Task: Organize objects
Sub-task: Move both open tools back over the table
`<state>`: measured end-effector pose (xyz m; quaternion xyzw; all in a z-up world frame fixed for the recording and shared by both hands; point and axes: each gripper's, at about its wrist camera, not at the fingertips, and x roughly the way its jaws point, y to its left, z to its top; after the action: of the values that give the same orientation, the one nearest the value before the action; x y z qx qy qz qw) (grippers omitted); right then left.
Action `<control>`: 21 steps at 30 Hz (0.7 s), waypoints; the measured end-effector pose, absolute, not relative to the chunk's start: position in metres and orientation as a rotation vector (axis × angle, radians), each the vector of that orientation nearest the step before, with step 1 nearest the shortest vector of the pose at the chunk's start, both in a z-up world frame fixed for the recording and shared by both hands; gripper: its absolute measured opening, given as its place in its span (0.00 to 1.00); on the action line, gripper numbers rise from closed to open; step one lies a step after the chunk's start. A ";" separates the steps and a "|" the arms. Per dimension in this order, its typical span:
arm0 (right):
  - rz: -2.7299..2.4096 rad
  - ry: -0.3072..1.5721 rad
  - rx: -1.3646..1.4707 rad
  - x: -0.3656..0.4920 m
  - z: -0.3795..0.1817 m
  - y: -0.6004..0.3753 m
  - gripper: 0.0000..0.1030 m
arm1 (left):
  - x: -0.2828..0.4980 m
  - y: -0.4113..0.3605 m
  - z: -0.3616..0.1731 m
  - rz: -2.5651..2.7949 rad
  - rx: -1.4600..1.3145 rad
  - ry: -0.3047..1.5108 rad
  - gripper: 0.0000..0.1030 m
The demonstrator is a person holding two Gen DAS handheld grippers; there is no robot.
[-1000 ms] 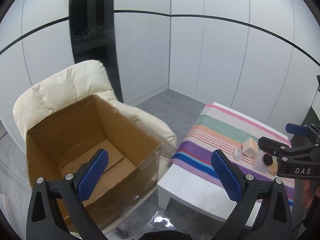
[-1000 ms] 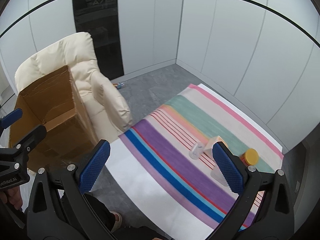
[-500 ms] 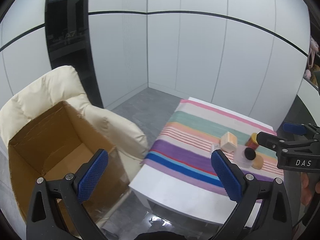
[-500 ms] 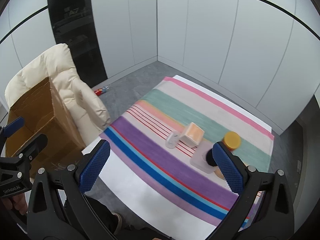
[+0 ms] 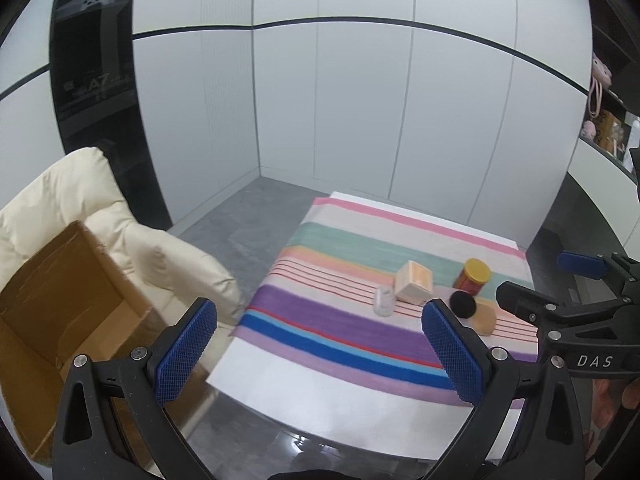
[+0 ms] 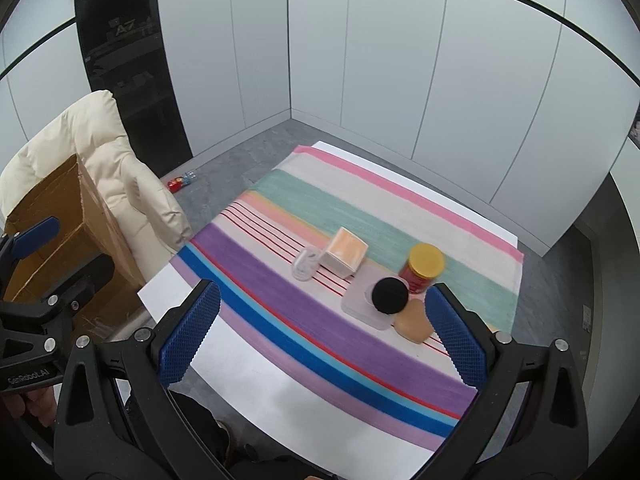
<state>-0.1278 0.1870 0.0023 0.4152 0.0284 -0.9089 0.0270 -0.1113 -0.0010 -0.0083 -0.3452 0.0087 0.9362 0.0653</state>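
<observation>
While both of my tools hang above the near edge of the bench, nothing is in hand yet. Biggest in view is the cream padded chair, with the open cardboard box resting on its seat; I judge that box to be where the things are meant to go. The bench carries a striped cloth, and all the small items sit grouped toward its right side.

My left tool is spread wide and empty, and so is my right tool, with bare cloth between the pads of each.

Of the items, the tan cube box looks light and stiff, with flat faces; I would pinch it across two opposite sides. The red jar with the yellow lid stands upright just beside it; it is probably heavier and smooth, so I would grip the body below the lid, squarely, lest it slip. A pale flat tray lies in front of the jar with a black round puff on it, soft and easily squashed. A beige sponge touches the tray's near edge, likewise soft, and wants a gentle squeeze at its middle. Smallest is the clear little container left of the cube; it looks slick and light, so I would close on it slowly.
</observation>
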 end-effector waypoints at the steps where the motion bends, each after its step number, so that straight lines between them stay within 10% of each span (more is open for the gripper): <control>1: -2.810 0.088 1.284 -0.127 0.002 0.189 1.00 | -0.112 0.003 -0.010 2.815 -1.043 0.027 1.00; 21: -2.893 -0.020 1.421 -0.112 -0.019 0.256 1.00 | -0.129 0.075 -0.042 2.632 -1.112 0.102 1.00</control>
<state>-0.1119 0.2559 -0.0186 0.4405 -0.0063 -0.8968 -0.0408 -0.1286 0.0755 -0.0423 -0.3851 0.0353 0.9114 0.1410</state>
